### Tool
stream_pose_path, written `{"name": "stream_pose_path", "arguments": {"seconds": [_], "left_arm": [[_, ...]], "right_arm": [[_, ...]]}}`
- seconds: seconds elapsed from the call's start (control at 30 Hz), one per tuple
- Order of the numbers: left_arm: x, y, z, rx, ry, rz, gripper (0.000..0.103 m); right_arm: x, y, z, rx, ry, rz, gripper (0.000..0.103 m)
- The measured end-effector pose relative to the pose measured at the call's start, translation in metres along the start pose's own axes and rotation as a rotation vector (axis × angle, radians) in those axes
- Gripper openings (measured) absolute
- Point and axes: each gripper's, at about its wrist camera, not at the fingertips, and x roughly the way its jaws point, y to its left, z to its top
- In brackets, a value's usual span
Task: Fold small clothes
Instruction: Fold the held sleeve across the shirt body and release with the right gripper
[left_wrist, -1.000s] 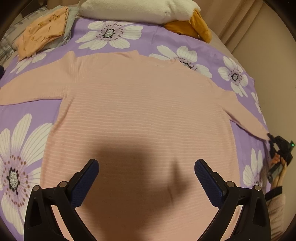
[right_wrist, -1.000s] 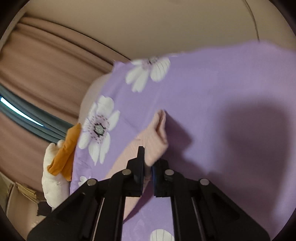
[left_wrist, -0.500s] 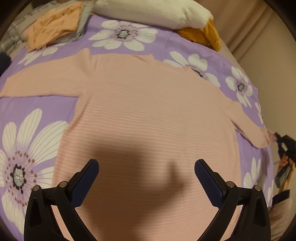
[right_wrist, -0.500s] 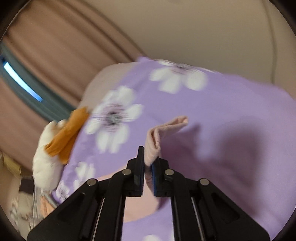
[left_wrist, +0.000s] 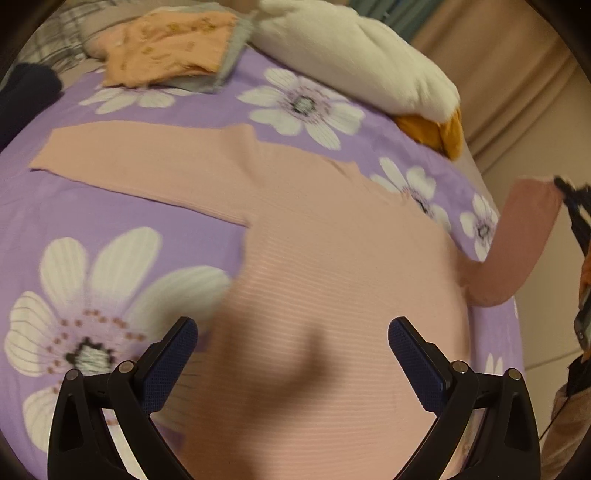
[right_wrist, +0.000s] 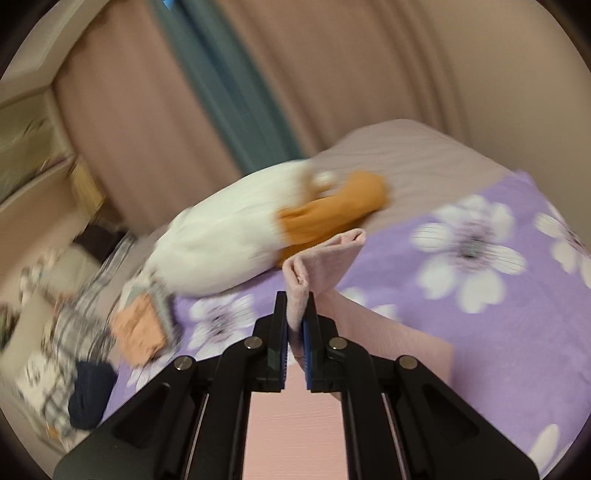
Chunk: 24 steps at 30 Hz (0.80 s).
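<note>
A pink long-sleeved sweater (left_wrist: 332, 266) lies flat on the purple flowered bedspread (left_wrist: 122, 221), its left sleeve (left_wrist: 140, 162) stretched out sideways. My left gripper (left_wrist: 291, 343) hovers open above the sweater's lower body, nothing between its fingers. The right sleeve (left_wrist: 517, 236) is lifted off the bed at the right edge, its cuff pinched by my right gripper (left_wrist: 565, 192). In the right wrist view that gripper (right_wrist: 297, 317) is shut on the pink cuff (right_wrist: 321, 262), which sticks up folded between the pads.
A white and orange plush toy (left_wrist: 369, 70) lies at the head of the bed. An orange folded garment (left_wrist: 166, 44) on grey cloth sits beside it, with a dark item (left_wrist: 26, 92) at far left. Curtains (right_wrist: 258, 81) hang behind the bed.
My right gripper has risen and swung inward with the cuff, lifting the right sleeve off the bedspread. The left gripper has drifted to the left over the sweater and stayed open.
</note>
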Motion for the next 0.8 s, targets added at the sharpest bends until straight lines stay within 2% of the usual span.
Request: {"name": "stream_pose_path", "arguments": {"seconds": [0.13,0.23,0.37,0.43,0.47,0.5,0.57,0.63,0.7,0.8], "left_arm": [[-0.010,0.026,0.002,-0.040,-0.022,0.025,0.102],[-0.014,0.044,0.004,-0.074,-0.028,0.050,0.102],[-0.016,0.057,0.006,-0.105,-0.034,0.064,0.102],[-0.016,0.059,0.006,-0.110,-0.033,0.069,0.102],[-0.016,0.059,0.007,-0.108,-0.033,0.070,0.102],[-0.016,0.058,0.007,-0.103,-0.033,0.070,0.102],[-0.013,0.053,0.011,-0.088,-0.038,0.068,0.102],[-0.009,0.048,0.014,-0.076,-0.040,0.049,0.102],[-0.003,0.040,0.022,-0.062,-0.040,0.017,0.102],[0.011,0.023,0.036,-0.044,-0.027,-0.051,0.102]], "right_arm": [[0.049,0.067,-0.034,-0.166,0.086,0.028,0.008],[0.088,0.104,-0.079,-0.298,0.176,0.026,0.010],[0.138,0.130,-0.153,-0.454,0.320,0.012,0.010],[0.160,0.130,-0.187,-0.498,0.433,0.019,0.026],[0.167,0.129,-0.201,-0.507,0.487,0.029,0.040],[0.172,0.127,-0.212,-0.512,0.536,0.044,0.048],[0.166,0.127,-0.220,-0.503,0.558,0.089,0.049],[0.151,0.115,-0.210,-0.465,0.527,0.160,0.050],[0.130,0.085,-0.187,-0.370,0.474,0.210,0.061],[0.106,0.032,-0.158,-0.223,0.417,0.190,0.063]]}}
